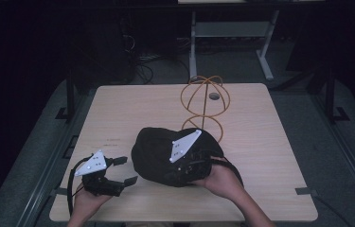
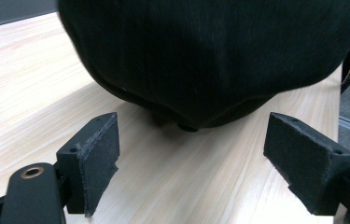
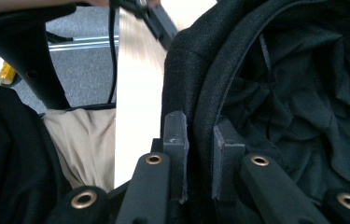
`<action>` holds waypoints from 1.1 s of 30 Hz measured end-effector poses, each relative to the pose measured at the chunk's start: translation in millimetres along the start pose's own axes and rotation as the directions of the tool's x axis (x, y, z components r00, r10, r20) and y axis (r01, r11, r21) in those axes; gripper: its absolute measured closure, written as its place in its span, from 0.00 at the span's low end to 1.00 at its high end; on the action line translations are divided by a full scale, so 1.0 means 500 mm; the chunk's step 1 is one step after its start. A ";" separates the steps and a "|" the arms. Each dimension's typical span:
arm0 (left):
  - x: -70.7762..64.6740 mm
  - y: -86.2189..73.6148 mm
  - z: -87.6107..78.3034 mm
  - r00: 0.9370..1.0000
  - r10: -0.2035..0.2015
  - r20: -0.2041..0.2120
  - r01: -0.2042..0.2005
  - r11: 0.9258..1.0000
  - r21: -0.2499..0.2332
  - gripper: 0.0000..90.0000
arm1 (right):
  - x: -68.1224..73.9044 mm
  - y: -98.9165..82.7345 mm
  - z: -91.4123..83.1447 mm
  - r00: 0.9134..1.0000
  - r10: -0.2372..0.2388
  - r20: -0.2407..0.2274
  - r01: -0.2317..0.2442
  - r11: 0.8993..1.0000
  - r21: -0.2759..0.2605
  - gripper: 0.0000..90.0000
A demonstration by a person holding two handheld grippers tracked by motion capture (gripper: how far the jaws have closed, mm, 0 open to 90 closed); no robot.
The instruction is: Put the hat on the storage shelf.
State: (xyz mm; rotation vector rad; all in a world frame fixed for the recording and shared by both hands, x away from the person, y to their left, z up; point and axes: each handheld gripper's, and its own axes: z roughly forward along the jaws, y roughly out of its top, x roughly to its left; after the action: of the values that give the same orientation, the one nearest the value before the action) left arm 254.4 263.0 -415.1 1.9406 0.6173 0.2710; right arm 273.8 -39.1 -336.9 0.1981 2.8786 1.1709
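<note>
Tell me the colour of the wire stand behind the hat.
The wire stand is orange, clearest in the high view.

The black fabric cap (image 1: 165, 153) hides the lower loop of the orange wire stand (image 1: 205, 101) and the right gripper's (image 1: 195, 165) jaws.

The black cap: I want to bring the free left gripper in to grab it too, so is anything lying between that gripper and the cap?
Nothing visible does. The left gripper stands open over bare table, with the black cap straight ahead of its jaws. The right gripper is shut on the cap's rim at the far side.
</note>
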 end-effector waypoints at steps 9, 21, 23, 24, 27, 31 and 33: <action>0.002 0.030 0.021 1.000 -0.005 0.018 0.007 0.998 -0.063 0.20 | 0.003 0.022 -0.035 1.000 -0.008 -0.006 0.008 0.999 -0.040 0.87; 0.020 0.050 0.049 0.991 -0.031 0.130 0.051 0.986 -0.159 0.55 | 0.005 0.039 -0.050 0.999 -0.029 -0.027 0.027 0.998 -0.060 0.87; 0.018 0.053 0.049 0.990 -0.013 0.138 0.037 0.984 -0.173 0.70 | 0.003 0.035 -0.051 0.999 -0.012 -0.036 0.009 0.998 -0.068 0.88; 0.017 0.055 0.050 0.990 0.001 0.138 0.025 0.983 -0.184 0.76 | 0.000 0.033 -0.052 0.999 -0.010 -0.039 0.007 0.997 -0.077 0.88; 0.013 0.065 0.050 0.992 0.023 0.123 0.003 0.978 -0.208 0.86 | -0.001 0.028 -0.054 0.999 0.006 -0.053 -0.011 0.995 -0.102 0.88; 0.010 0.078 0.045 0.993 0.046 0.113 -0.021 0.978 -0.207 0.94 | 0.000 0.020 -0.060 0.998 0.023 -0.053 -0.029 0.991 -0.127 0.88; 0.009 0.088 0.039 0.993 0.059 0.103 -0.037 0.978 -0.204 0.95 | -0.005 0.013 -0.065 0.997 0.043 -0.059 -0.051 0.988 -0.147 0.87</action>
State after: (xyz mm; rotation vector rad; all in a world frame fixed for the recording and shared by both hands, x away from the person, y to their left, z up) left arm 280.3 235.5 -385.0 1.7628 0.4538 0.2469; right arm 274.4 -57.6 -309.1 0.2339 2.8315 1.4143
